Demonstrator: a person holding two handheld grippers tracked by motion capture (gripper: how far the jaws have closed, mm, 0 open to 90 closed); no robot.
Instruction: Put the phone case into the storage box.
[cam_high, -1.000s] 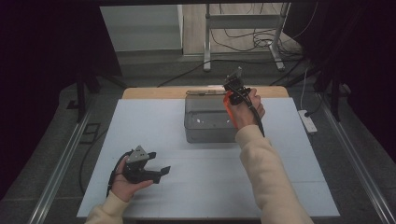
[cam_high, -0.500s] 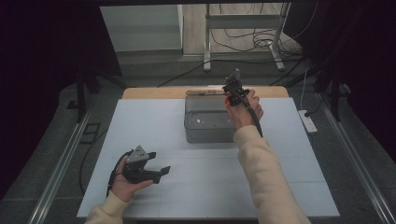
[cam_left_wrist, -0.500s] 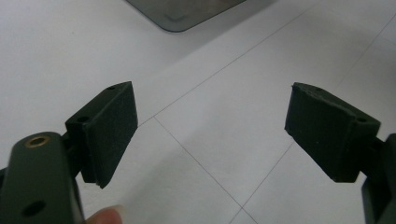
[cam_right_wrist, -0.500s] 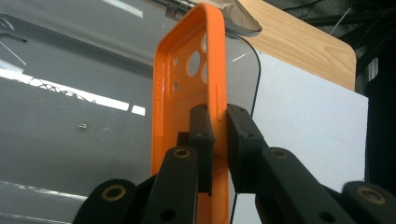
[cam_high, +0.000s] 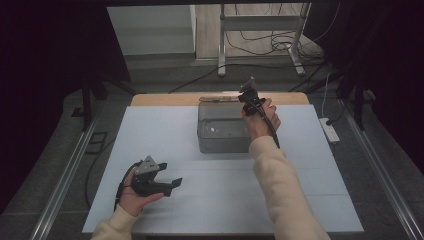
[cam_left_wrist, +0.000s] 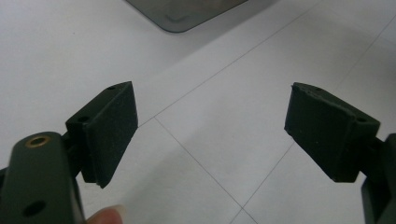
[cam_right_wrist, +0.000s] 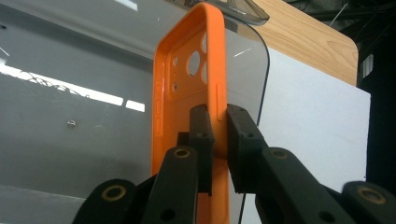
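Nearest the person, the left gripper (cam_high: 169, 184) hovers low over the white surface (cam_high: 210, 200), its fingers (cam_left_wrist: 112, 126) wide apart and empty. Farther off, the right gripper (cam_right_wrist: 218, 140) pinches one side wall of the orange phone case (cam_right_wrist: 187, 93), lifted above the grey lidded box (cam_high: 222, 132). The pickup looks done; setting the case down remains, and the box's closed lid seems the only obstacle
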